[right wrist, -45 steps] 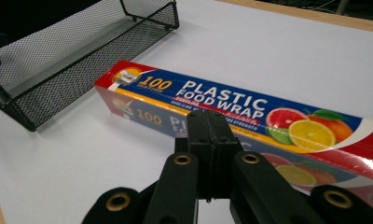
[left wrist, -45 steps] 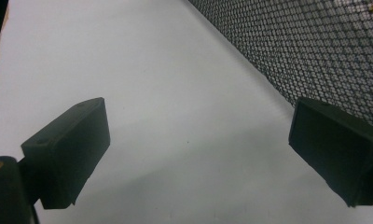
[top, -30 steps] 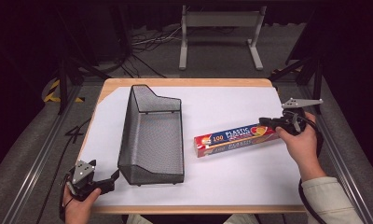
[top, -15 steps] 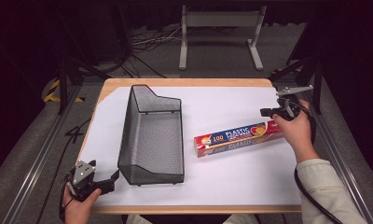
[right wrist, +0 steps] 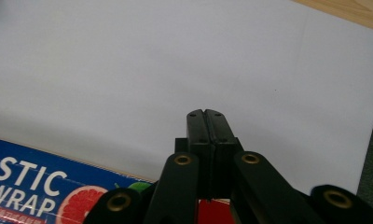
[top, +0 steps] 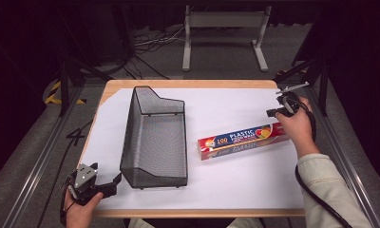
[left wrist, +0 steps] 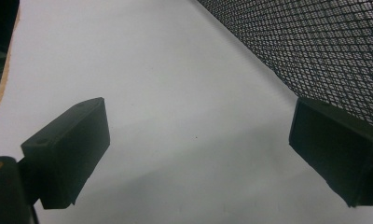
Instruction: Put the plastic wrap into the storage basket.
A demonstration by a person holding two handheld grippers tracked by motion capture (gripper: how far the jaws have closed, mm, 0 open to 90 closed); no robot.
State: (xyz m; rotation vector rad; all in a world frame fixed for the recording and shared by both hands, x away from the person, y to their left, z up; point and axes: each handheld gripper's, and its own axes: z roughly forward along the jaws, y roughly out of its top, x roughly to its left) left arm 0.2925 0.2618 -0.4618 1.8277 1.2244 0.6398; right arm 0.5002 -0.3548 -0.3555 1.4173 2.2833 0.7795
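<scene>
Plastic wrap box [top: 245,141] lies right of centre on tabletop [top: 226,190]; my right hand-held gripper [top: 272,112], jaws pressed together, hovers just above its far end; left hand-held gripper [top: 116,182] spread.

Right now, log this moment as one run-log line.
left claw: open, beside mesh basket | right claw: shut, empty, above plastic wrap box far end | box on table
</scene>
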